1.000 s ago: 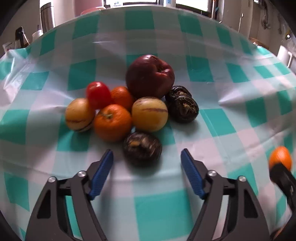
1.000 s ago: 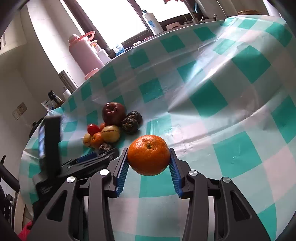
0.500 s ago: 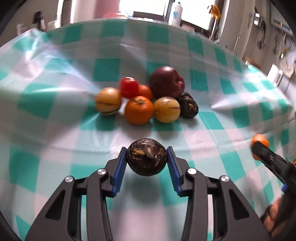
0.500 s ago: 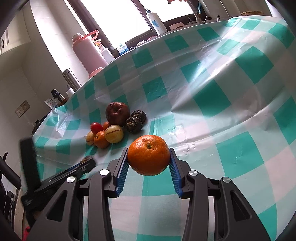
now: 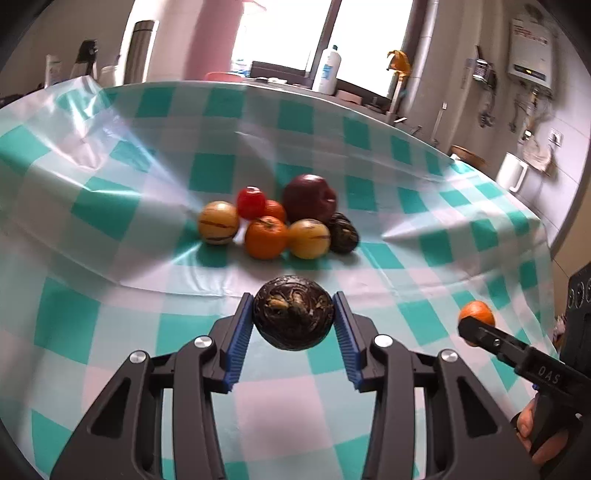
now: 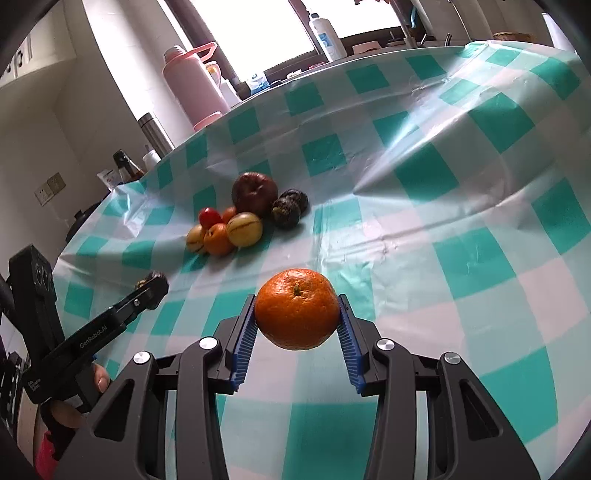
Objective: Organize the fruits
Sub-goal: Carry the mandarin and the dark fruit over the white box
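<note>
Gripping a dark wrinkled passion fruit (image 5: 293, 317) in the left gripper (image 5: 293, 334) and a tangerine (image 6: 297, 308) in the right gripper (image 6: 297, 325), both jaws pinch round skins that could perhaps roll free and strike the fruit pile (image 5: 277, 221) on the bench (image 5: 424, 258).

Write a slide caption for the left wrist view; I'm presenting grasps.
Left gripper holds a dark passion fruit above the checked tablecloth, fruit pile behind.

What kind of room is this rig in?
Most likely a home kitchen. A table with a teal checked tablecloth holds a pile of fruit, a wall-mounted water heater hangs at the right, and a pink thermos and a white bottle stand by the window.
</note>
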A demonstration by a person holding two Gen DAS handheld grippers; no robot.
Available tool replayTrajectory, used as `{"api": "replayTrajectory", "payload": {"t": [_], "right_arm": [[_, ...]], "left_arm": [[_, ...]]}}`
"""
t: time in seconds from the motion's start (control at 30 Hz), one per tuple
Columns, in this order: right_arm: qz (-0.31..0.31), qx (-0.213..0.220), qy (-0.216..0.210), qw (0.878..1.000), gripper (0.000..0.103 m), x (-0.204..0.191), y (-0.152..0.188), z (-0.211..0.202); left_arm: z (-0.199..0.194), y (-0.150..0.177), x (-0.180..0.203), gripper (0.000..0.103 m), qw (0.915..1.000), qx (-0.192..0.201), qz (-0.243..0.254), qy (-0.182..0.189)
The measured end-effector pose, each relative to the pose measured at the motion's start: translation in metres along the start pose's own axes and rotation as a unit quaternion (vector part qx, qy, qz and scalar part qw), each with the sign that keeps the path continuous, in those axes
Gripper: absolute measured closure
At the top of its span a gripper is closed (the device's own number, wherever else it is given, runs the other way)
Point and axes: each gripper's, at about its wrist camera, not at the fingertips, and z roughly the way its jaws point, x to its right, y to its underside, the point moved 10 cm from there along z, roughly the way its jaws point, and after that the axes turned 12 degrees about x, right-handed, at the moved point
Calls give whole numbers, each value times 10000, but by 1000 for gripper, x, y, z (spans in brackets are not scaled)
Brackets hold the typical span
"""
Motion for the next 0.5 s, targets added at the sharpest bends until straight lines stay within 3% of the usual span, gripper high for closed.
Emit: {"api": "replayTrajectory", "payload": {"t": [0.27, 0.5], "right_arm": [[-85, -80, -110, 9999, 61, -2, 13, -28], [-106, 9, -31, 9999, 61, 23, 24, -80]], "left_arm": [[-21, 10, 18, 60, 9997, -19, -19, 226], [-53, 31, 78, 60, 9958, -69, 494, 774]]}}
